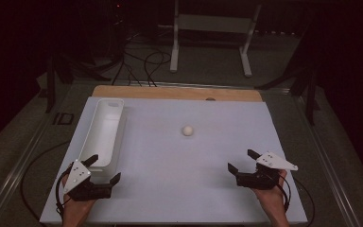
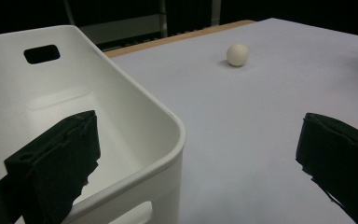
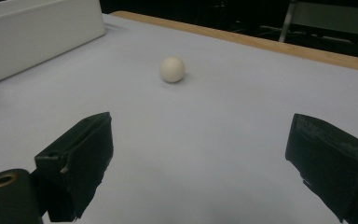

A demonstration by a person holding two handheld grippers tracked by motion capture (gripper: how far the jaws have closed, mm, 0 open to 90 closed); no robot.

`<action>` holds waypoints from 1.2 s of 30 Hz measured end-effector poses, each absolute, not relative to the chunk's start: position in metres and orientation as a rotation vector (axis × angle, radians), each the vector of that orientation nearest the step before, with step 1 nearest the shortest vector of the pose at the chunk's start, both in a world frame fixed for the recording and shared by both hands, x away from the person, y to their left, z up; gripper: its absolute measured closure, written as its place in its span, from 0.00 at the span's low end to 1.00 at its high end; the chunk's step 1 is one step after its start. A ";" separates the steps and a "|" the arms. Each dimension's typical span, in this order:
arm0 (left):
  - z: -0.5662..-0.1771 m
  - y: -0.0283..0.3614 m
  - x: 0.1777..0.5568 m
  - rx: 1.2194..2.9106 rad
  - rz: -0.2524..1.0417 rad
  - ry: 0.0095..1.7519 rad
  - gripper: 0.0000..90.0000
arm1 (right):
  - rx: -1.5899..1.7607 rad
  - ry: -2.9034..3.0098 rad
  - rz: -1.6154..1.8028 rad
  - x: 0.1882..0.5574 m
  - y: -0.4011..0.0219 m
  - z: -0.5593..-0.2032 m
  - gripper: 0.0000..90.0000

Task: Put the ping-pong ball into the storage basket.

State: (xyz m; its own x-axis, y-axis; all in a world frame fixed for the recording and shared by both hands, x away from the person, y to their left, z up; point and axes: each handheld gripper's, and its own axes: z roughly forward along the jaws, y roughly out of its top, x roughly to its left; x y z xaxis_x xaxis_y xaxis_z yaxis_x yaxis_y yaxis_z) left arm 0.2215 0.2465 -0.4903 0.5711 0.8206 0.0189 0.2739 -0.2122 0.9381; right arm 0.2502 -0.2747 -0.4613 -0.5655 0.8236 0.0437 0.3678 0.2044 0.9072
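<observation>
Ball (image 1: 187,130) lies ahead, between both open tongs.

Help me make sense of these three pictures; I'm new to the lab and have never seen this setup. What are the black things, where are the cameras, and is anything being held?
There is no robot here. A person sits at the table and holds a hand-operated tool in each hand: the left gripper and the right gripper. The black blocks are their jaws.

The wide picture comes from a fixed camera above the person, looking forward and down. The other two come from small cameras riding on each gripper, looking out between its own jaws.

On the table lie a long white bin at the left and a small white ball near the middle. The left gripper's jaws straddle the bin's near corner. Both grippers are open and hold nothing.
</observation>
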 end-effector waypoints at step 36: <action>-0.492 0.247 0.224 1.754 0.640 0.908 0.01 | 1.142 2.118 1.260 0.290 -0.254 -0.435 0.08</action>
